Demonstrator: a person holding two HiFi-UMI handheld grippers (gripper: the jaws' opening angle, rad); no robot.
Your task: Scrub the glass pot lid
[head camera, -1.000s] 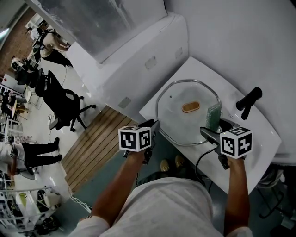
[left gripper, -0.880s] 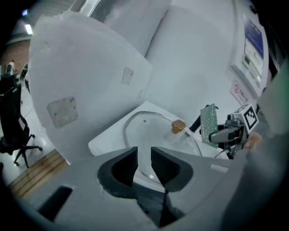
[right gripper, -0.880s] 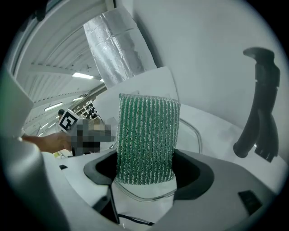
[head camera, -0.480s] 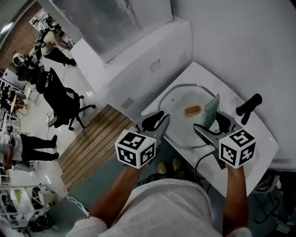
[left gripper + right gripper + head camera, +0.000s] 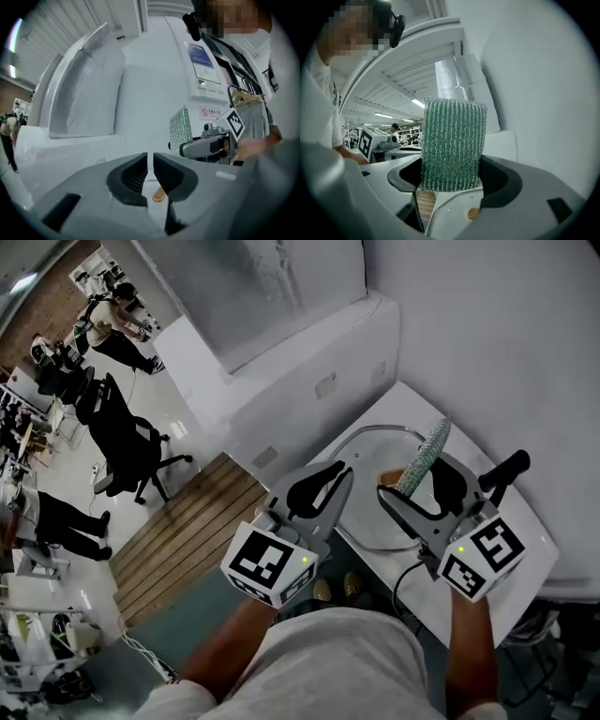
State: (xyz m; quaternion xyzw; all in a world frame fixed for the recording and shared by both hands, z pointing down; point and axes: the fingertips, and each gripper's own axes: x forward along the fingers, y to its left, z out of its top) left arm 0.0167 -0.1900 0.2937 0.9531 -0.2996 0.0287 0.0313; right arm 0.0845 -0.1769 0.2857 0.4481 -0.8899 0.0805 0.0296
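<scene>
Task status: the glass pot lid (image 5: 368,510) lies flat on the white counter (image 5: 473,442), its brown knob (image 5: 388,480) facing up, below and between the two grippers. No gripper touches it. The green scouring pad (image 5: 424,454) is held above the lid, edge-on and upright, clear of the glass. No foam, water or wiped track can be made out on the lid, so the extent of any completed scrubbing cannot be determined. By judgement, the contact part of the job is outstanding: the pad must be lowered flat onto the glass and worked across it, with the lid steadied at its rim. Pose: the right gripper (image 5: 424,486) is clenched on the lower part of the scouring pad (image 5: 451,145), whose upper half stands free above the jaws. This gripper is tilted upward, with the lid (image 5: 450,218) below its jaws. The left gripper (image 5: 330,482) is raised over the near-left rim of the lid and also points forward and upward. Its jaws are closing to a narrow gap with nothing between them, so it grasps nothing; the knob (image 5: 158,194) shows beneath. Both forearms reach forward from the body, well apart.
</scene>
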